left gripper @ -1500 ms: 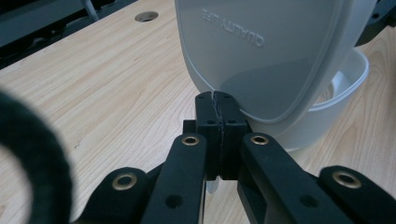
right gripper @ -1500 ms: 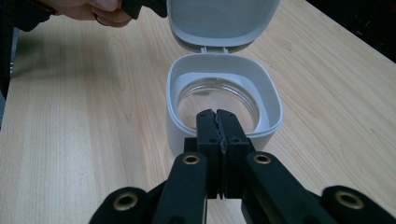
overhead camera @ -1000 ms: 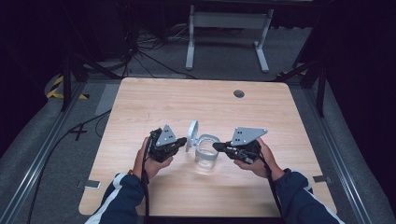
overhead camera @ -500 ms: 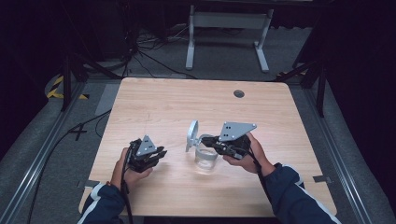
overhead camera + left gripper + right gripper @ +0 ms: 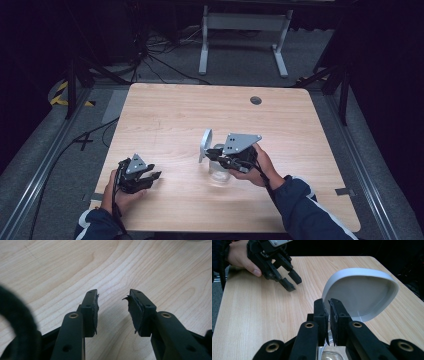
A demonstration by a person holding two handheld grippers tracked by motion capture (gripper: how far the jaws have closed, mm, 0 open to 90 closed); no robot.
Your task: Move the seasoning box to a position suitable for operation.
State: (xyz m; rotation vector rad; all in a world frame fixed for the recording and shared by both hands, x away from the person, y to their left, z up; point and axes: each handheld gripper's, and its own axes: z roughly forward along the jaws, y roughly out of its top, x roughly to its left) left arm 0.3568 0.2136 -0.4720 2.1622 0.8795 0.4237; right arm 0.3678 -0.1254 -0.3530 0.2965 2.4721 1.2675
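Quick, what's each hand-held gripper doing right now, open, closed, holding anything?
Left hand-held gripper: open, holding nothing, over bare table.
Right hand-held gripper: closed on the rim of the clear container with its white lid flipped up.

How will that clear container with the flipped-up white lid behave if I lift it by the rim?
The container looks like thin clear plastic, so probably light and somewhat slippery. Its raised lid sits to one side, so it may tip that way. The right tongs pinch only a narrow edge, so it could swing.
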